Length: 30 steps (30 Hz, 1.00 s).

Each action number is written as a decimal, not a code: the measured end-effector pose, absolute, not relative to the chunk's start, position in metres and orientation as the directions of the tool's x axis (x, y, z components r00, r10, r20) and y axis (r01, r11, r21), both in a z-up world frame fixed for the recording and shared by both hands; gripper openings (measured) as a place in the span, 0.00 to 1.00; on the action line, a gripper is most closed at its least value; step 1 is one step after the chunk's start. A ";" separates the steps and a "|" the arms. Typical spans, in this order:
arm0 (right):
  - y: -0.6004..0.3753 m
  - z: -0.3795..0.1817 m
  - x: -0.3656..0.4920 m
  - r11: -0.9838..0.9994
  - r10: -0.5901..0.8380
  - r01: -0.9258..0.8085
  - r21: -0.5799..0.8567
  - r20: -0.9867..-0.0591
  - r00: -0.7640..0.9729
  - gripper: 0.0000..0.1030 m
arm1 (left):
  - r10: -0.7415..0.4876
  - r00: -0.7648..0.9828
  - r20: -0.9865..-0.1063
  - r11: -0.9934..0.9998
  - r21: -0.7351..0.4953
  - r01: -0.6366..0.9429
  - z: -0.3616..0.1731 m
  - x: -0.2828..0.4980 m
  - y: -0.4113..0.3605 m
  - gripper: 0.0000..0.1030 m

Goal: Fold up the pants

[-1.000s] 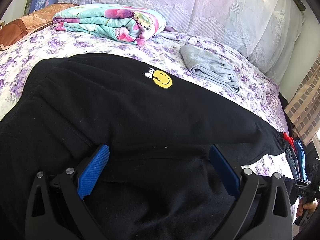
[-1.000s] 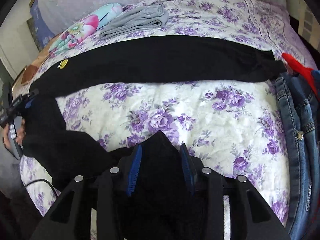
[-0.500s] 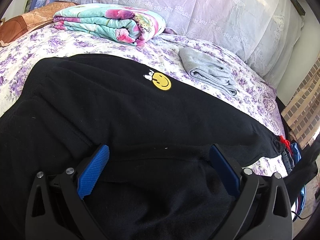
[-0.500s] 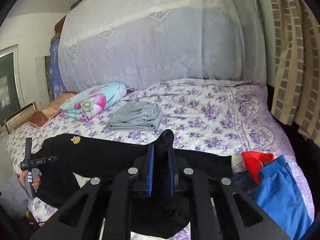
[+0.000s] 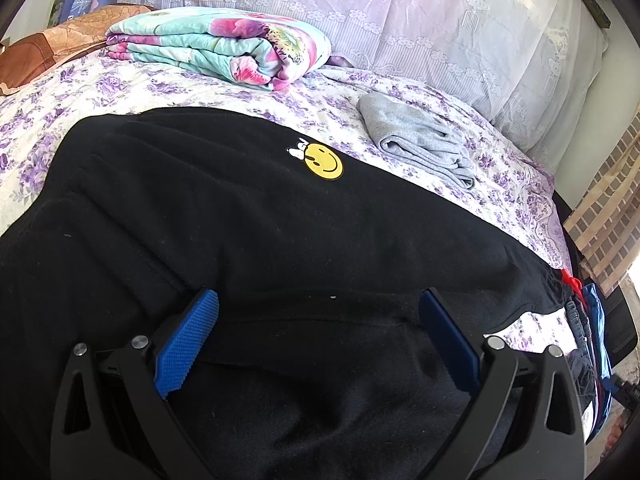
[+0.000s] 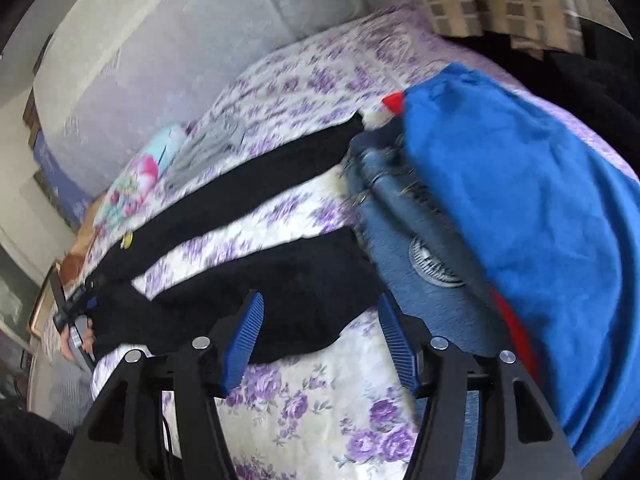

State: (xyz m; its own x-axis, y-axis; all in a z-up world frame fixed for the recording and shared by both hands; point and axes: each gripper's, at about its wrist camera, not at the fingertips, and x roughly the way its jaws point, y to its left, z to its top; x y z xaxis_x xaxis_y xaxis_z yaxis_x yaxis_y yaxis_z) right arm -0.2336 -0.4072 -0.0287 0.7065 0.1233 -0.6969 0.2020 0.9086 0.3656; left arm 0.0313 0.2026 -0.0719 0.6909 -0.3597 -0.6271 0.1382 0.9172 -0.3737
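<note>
While the black sweatpants [image 5: 280, 232] lie spread across the floral bedsheet [image 5: 100, 92], the left gripper [image 5: 318, 336] sits low over the waist end; its jaws stand wide apart, blue pads [image 5: 186, 344] to either side of a fabric fold, neither pad pressing on the cloth; a yellow smiley patch [image 5: 323, 161] shows on the upper thigh.

Right wrist view, blurred: right gripper [image 6: 320, 344] above the near edge of the bed, jaws opening, blue pads apart; the near leg of the sweatpants [image 6: 280, 292] lies on the sheet [image 6: 304, 412] just ahead of the tips and appears free of them, though the blur makes contact hard to judge; the far leg runs parallel beyond it, a strip of sheet between the two.

Right of the leg ends: blue jeans [image 6: 404, 248], partly covered by a bright blue garment [image 6: 520, 220]; a bit of red cloth [image 6: 394, 102] at its top edge.

Far side of the bed: folded grey garment [image 5: 420, 140] just beyond the sweatpants; folded floral blanket [image 5: 224, 48] against the lavender lace cover [image 5: 400, 16]; brown cushion [image 5: 44, 48] at far left.

A hand [image 6: 76, 340] on the other gripper's handle shows at the left edge of the right wrist view.
</note>
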 end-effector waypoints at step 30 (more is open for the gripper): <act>-0.448 0.024 -0.156 0.655 0.110 0.305 0.691 -0.487 0.866 0.71 | -0.366 0.691 -0.623 0.914 -0.379 0.142 -0.073 0.032 0.204 0.95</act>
State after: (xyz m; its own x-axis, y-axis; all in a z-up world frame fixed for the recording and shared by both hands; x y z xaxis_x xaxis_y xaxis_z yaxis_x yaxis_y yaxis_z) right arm -0.1558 -0.4480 0.0238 0.8664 0.1100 -0.4872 0.3053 0.6554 0.6909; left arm 0.0320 0.2039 -0.0726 0.6911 -0.3658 -0.6233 0.1419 0.9144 -0.3792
